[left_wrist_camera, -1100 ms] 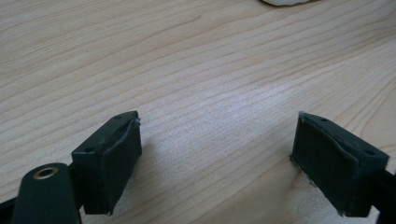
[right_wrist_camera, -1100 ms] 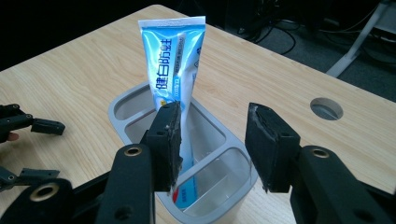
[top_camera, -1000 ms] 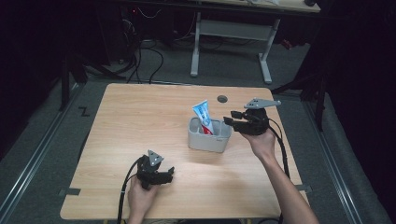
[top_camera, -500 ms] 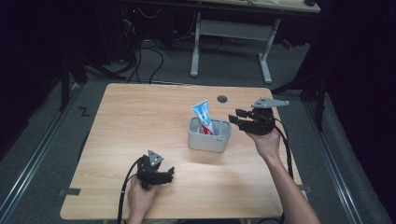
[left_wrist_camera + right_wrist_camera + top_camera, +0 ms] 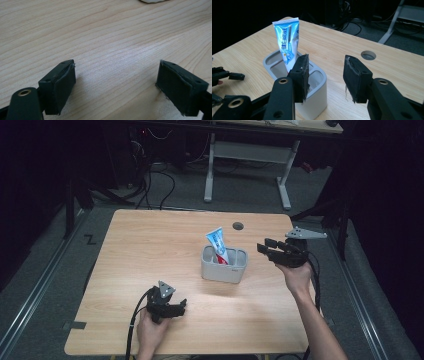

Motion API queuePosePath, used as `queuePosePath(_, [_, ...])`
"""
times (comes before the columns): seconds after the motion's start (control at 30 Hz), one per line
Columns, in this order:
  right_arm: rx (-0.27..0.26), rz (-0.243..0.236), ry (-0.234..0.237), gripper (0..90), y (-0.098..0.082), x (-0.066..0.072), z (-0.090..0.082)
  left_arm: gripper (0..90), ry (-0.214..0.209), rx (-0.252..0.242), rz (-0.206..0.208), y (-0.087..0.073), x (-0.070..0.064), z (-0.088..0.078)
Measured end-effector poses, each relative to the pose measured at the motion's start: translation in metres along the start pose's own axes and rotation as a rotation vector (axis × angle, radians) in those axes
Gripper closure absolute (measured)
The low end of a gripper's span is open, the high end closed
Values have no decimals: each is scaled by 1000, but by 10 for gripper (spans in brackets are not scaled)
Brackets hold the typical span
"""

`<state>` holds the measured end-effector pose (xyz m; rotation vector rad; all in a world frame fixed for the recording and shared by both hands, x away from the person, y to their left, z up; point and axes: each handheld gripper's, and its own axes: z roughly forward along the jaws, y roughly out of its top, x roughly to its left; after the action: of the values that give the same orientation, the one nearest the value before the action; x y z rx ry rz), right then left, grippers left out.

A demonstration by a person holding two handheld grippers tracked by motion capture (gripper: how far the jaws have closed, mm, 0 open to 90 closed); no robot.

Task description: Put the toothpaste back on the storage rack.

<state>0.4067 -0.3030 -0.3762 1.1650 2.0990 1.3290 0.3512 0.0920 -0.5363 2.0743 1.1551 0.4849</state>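
Note:
A blue and white toothpaste tube (image 5: 218, 245) (image 5: 288, 45) stands upright in the left compartment of a grey holder (image 5: 223, 270) (image 5: 319, 97) at the middle of the wooden table (image 5: 150, 250). My right gripper (image 5: 263, 248) (image 5: 327, 72) hovers just right of the holder, pointing at it, open with nothing between its pads. Near the front edge, my left gripper (image 5: 180, 306) (image 5: 115, 85) rests low over bare wood, open and empty. The left gripper (image 5: 227, 75) can also be seen at the left edge of the right gripper view.
A round cable hole (image 5: 238, 226) (image 5: 368, 55) sits in the table behind the holder. Beyond the table stand a white desk frame (image 5: 250, 165) and loose cables on the dark floor. The table's right edge runs close to my right hand.
My right gripper has drawn back to the right, away from the holder, with its jaws still apart. The left gripper and the toothpaste tube have stayed put.

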Motion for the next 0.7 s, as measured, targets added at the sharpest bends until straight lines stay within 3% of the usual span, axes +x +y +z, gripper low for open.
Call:
queuePosePath(0.33, [-7,25,-17,545,-12,-10,-11,160,0,0,0,0,0,0])
queuePosePath(0.7, [-8,64,-31,530,-27,-21,-11,159,-1,0,1,0,0,0])
